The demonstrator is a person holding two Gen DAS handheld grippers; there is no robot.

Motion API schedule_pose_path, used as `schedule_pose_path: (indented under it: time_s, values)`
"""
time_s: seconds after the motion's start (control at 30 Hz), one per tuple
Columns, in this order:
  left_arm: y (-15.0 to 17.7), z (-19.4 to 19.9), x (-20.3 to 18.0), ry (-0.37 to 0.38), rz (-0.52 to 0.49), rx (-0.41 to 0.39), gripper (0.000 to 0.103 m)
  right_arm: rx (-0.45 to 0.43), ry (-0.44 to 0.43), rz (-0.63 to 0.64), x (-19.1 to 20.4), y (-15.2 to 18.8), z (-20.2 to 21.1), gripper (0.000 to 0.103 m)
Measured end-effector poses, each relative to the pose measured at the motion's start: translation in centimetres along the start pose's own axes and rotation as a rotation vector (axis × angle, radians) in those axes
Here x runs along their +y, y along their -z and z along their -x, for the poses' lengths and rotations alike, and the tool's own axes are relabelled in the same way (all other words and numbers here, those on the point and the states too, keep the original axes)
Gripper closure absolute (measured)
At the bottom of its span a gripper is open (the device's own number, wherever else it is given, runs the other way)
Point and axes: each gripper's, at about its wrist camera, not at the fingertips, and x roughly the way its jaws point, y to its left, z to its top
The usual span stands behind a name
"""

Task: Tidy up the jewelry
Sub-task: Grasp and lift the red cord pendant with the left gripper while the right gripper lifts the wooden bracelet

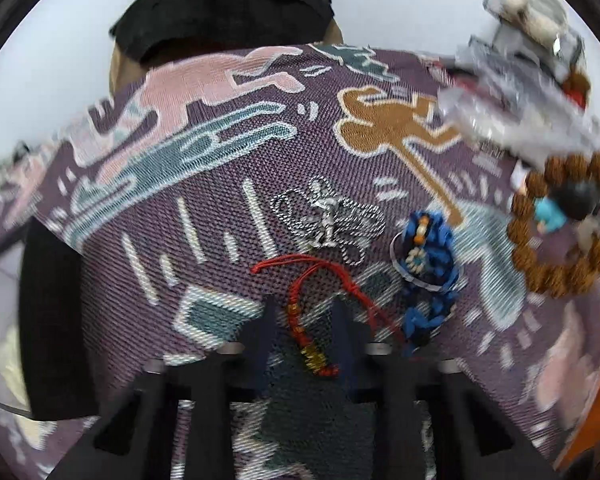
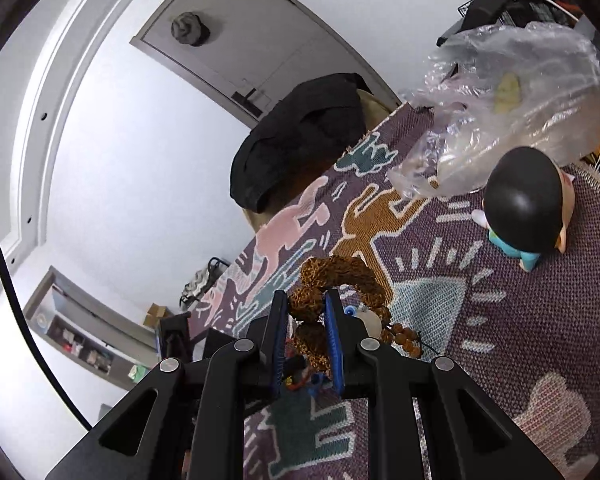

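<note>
Right claw (image 2: 306, 300): clenched on the brown bead bracelet (image 2: 340, 276), one bead pinched between the blue pads (image 2: 333, 332), remainder of the loop draped over the patterned worktop cloth (image 2: 500, 320). Beads hard and rough, cord limp; grip on a single bead, not on the cord

Left claw (image 1: 304, 312): released, fingers straddling the red cord bracelet (image 1: 300, 312). Light, floppy; pinch at the beaded section

Left view only: silver chain (image 1: 328, 220), blue braided bracelet (image 1: 428, 272). Right view only: clear plastic bag (image 2: 508, 104), full figurine (image 2: 528, 208)
</note>
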Motion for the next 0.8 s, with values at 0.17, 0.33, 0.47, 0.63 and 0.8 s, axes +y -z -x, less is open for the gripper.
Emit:
schedule_pose_path:
  time_s: [0.17,0.33,0.47,0.63,0.8]
  values:
    - [0.1,0.9,1.3,0.057,0.020,-0.013,0.096,0.005,-0.006,0.014,0.8,0.3,-0.3,0.083]
    - [-0.3,4.4,2.8,0.073,0.041,-0.086,0.096,0.019,-0.020,0.035,2.2,0.8,-0.8,0.083]
    - [-0.5,8.0,4.8,0.064,0.066,-0.152,0.096,0.026,-0.035,0.056,3.5,1.3,-0.9,0.083]
    - [-0.6,11.4,7.7,0.046,0.104,-0.215,0.096,0.032,-0.055,0.086,5.5,1.8,-1.0,0.083]
    - [0.1,13.3,10.7,0.025,0.152,-0.250,0.096,0.047,-0.071,0.120,7.7,2.6,-1.6,0.083]
